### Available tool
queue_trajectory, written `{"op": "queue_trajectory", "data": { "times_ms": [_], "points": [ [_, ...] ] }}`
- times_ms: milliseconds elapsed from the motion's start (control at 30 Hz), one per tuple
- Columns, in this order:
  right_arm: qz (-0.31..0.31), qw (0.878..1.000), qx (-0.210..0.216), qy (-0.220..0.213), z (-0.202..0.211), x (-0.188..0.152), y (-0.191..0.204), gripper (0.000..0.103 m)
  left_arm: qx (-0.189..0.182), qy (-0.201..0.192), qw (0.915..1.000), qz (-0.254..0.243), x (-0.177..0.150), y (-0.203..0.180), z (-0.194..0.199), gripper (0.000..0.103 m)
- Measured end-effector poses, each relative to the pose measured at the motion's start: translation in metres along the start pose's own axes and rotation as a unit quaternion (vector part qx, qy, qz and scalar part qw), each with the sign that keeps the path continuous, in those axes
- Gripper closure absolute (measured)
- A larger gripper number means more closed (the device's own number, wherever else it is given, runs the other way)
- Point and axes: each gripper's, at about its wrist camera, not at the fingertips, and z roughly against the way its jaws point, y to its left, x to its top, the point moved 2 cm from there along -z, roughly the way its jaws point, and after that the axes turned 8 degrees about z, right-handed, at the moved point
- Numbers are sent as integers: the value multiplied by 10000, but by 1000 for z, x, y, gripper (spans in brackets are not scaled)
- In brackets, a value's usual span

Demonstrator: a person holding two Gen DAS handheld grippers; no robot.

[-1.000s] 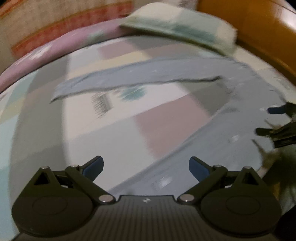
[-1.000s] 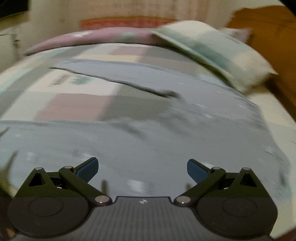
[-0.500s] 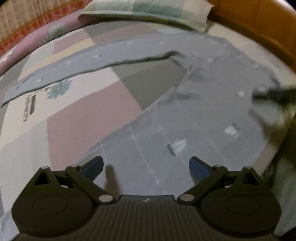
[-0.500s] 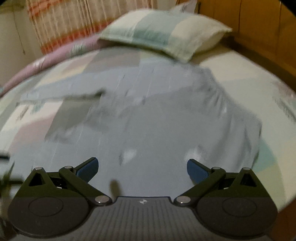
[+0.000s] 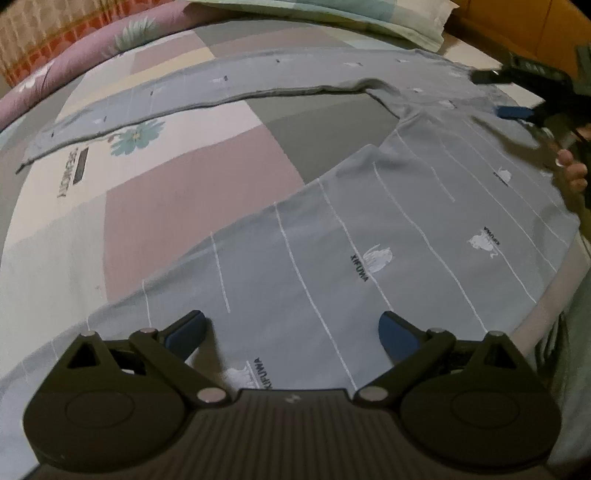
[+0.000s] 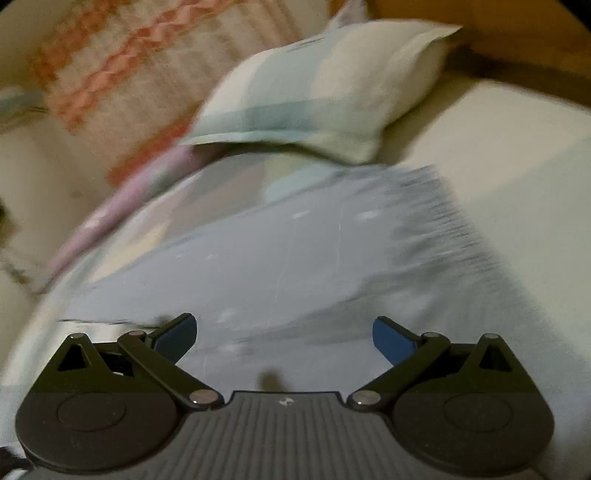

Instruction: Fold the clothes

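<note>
A grey pair of trousers (image 5: 369,229) with thin white stripes and small printed logos lies spread flat on the bed, one leg (image 5: 207,92) stretching away to the far left. My left gripper (image 5: 291,326) hovers open just above the near leg's cloth, holding nothing. In the left wrist view my right gripper (image 5: 491,94) reaches in from the right over the waist end, with a hand (image 5: 572,170) behind it. In its own blurred view the right gripper (image 6: 284,332) stands open over the trousers (image 6: 295,258), nothing between its fingers.
The bed carries a patchwork sheet (image 5: 177,192) of pink, grey and cream blocks. A green-and-cream checked pillow (image 6: 325,92) lies at the head, beside a wooden headboard (image 5: 517,26). A pink quilt roll (image 5: 92,48) and a striped curtain (image 6: 122,74) lie at the far side.
Both grippers swung right and dropped closer to the trousers. The left now hangs low over the near leg; the right turned toward the pillow end. Both jaws stayed open.
</note>
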Motion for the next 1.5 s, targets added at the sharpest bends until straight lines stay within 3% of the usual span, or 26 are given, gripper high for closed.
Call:
{"op": "queue_trajectory", "data": {
  "times_ms": [167, 267, 367, 467, 533, 800, 933, 1067, 1267, 1400, 1500],
  "points": [
    [-145, 9986, -473, 191, 30, 1, -4, 0, 35, -37, 10000, 59, -1, 0, 2, 2],
    [415, 9979, -372, 337, 57, -11, 23, 0, 119, -103, 9998, 75, -3, -3, 5, 2],
    [1009, 9903, -782, 543, 72, -36, 47, 0, 71, -129, 9999, 74, -5, -9, 8, 2],
    [1220, 9823, -1133, 862, 70, -59, 58, 0, -3, -22, 10000, 62, -10, -16, 6, 2],
    [1139, 9814, -1130, 1050, 66, -70, 59, 0, -10, 2, 10000, 76, -16, -17, 7, 2],
    [1545, 9670, -1579, 1271, 61, -87, 75, 0, 14, 48, 9990, 436, -33, 8, 24, 2],
    [1499, 9660, -1670, 1281, 59, -87, 77, 0, -97, -136, 9987, 478, -29, 37, 53, 2],
    [1454, 9662, -1654, 1342, 60, -85, 77, 0, -173, -226, 9976, 626, -20, 94, 84, 2],
    [1426, 9658, -1725, 1312, 60, -87, 79, 0, -634, 382, 9845, 1591, -42, 175, 83, 2],
    [1403, 9662, -1722, 1309, 60, -87, 78, 0, -853, 670, 9708, 2138, -66, 193, 65, 2],
    [1411, 9666, -1696, 1305, 60, -87, 77, 0, -864, 745, 9680, 2234, -74, 195, 66, 2]
  ]
}}
